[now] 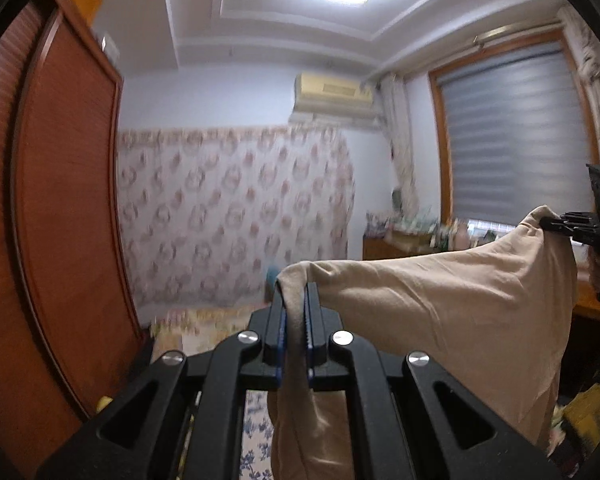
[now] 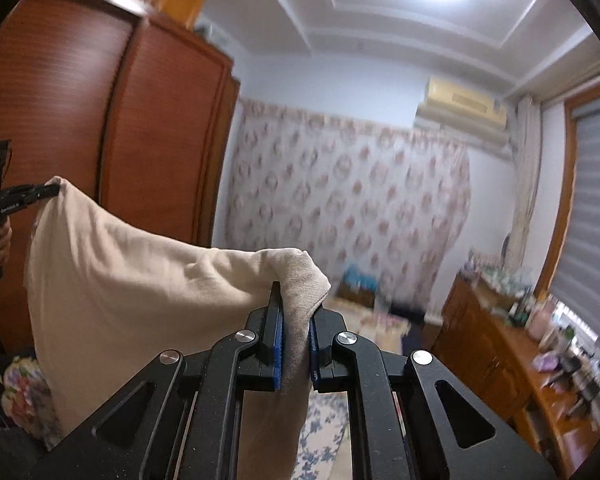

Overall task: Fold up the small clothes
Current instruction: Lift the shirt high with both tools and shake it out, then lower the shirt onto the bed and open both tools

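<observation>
A beige garment (image 1: 452,312) hangs in the air, stretched between my two grippers. My left gripper (image 1: 296,292) is shut on one top corner of it, with cloth pinched between the blue pads and hanging down below. My right gripper (image 1: 548,222) shows at the right of the left wrist view, shut on the other corner. In the right wrist view the right gripper (image 2: 296,300) is shut on the garment (image 2: 140,280), and the left gripper (image 2: 54,190) holds the far corner at the left. Both grippers are raised and point across the room.
A tall wooden wardrobe (image 1: 60,200) stands at the left. A floral curtain (image 1: 236,216) covers the far wall. A wooden dresser (image 2: 508,344) with many small items stands at the right under a window with blinds (image 1: 512,132). A blue floral cloth (image 2: 324,432) lies below.
</observation>
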A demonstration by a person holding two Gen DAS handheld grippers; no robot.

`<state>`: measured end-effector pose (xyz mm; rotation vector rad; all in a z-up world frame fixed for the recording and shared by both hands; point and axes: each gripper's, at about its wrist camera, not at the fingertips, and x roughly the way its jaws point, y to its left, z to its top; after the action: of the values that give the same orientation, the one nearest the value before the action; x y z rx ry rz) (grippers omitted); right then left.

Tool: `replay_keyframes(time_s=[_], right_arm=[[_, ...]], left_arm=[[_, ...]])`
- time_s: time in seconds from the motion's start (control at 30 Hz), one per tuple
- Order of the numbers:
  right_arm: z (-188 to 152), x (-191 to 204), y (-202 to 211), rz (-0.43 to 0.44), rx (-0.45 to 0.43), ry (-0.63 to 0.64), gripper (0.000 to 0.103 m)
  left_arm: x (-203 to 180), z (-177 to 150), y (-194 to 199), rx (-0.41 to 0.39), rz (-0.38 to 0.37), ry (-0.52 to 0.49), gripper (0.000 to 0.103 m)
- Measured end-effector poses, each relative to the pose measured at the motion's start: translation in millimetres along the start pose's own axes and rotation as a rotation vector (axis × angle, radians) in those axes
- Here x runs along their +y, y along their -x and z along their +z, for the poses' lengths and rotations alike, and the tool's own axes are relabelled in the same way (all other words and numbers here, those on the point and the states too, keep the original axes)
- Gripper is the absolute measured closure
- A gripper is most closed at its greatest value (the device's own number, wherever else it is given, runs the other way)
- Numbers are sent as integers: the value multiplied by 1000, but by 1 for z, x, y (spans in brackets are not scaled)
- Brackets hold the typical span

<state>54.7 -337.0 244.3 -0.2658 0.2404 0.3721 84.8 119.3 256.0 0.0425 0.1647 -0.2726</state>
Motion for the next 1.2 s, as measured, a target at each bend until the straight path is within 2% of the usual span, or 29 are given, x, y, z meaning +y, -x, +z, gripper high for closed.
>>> replay_keyframes(time_s=[0.1, 0.23, 0.37, 0.43, 0.6, 0.67, 0.73, 0.83, 0.9, 0.97, 1.2], right_arm=[[-40, -11, -66, 37, 53, -20, 96], [-90, -23, -154, 28, 171, -46, 96], [-135, -35, -232, 2, 285, -57, 96], [-146, -39, -257, -4, 323, -65, 96], [-179, -59, -309, -19, 416, -139, 96], [-187, -61, -320, -25, 440, -161, 94], [-195, -62, -326, -17, 461, -179, 89], [-206, -59, -331, -28, 492, -173, 78], [-216, -54, -326, -28, 503, -172, 75], [-222, -50, -318, -29, 506, -184, 69], [-251, -32, -280, 12, 520, -247, 64]], left_arm=[[11, -43, -69, 78, 13, 1, 100], [22, -108, -169, 220, 18, 17, 100], [23, -149, -230, 313, -5, 49, 100], [15, -165, -256, 352, 3, 36, 100], [0, -182, -299, 422, -5, 27, 99], [-1, -186, -307, 453, -27, 30, 99], [-2, -188, -310, 490, -53, 35, 98], [-5, -198, -300, 520, -50, 33, 90], [-4, -201, -291, 531, -3, 10, 85], [-3, -206, -276, 546, -10, 22, 84], [2, -238, -230, 605, -7, 48, 82]])
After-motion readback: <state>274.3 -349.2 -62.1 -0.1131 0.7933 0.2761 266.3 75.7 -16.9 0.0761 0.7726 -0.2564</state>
